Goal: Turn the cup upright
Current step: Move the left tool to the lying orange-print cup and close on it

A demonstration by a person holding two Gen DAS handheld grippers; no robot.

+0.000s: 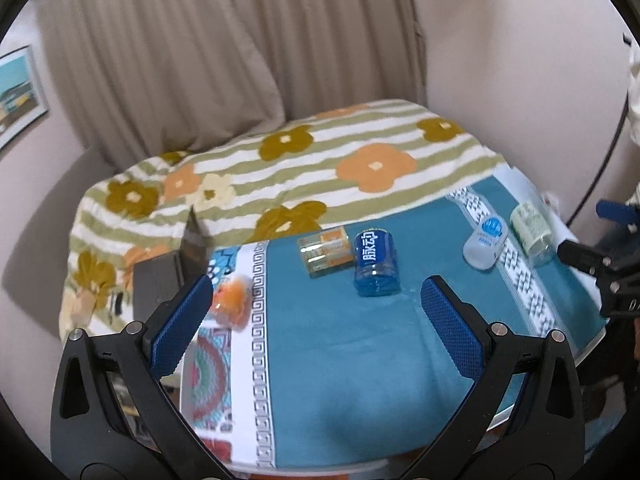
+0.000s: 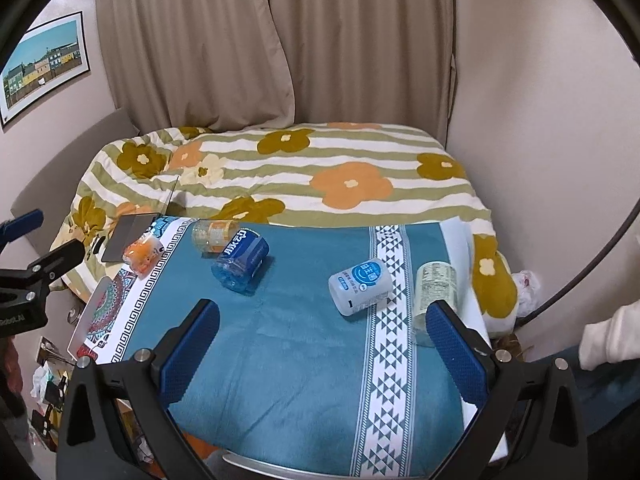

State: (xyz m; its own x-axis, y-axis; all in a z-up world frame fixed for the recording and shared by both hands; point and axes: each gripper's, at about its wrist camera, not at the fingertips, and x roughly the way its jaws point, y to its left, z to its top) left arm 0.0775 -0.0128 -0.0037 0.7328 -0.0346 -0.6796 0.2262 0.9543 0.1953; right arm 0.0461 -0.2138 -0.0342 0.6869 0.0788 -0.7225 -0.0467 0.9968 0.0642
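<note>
Several cups lie on their sides on a teal cloth (image 1: 340,344) (image 2: 288,344). A blue cup (image 1: 376,264) (image 2: 240,260) lies beside a clear orange-label cup (image 1: 326,251) (image 2: 212,234). An orange cup (image 1: 231,304) (image 2: 143,255) lies at the left edge. A white cup (image 1: 486,242) (image 2: 360,286) and a pale green cup (image 1: 532,230) (image 2: 434,292) lie at the right. My left gripper (image 1: 318,294) is open and empty, above the cloth short of the blue cup. My right gripper (image 2: 324,316) is open and empty, short of the white cup.
A floral striped blanket (image 1: 280,168) (image 2: 304,176) covers the bed behind the cloth. A dark laptop-like object (image 1: 168,276) (image 2: 128,236) sits at the left. Curtains and walls stand behind. The other gripper shows at each view's edge (image 1: 608,272) (image 2: 36,272).
</note>
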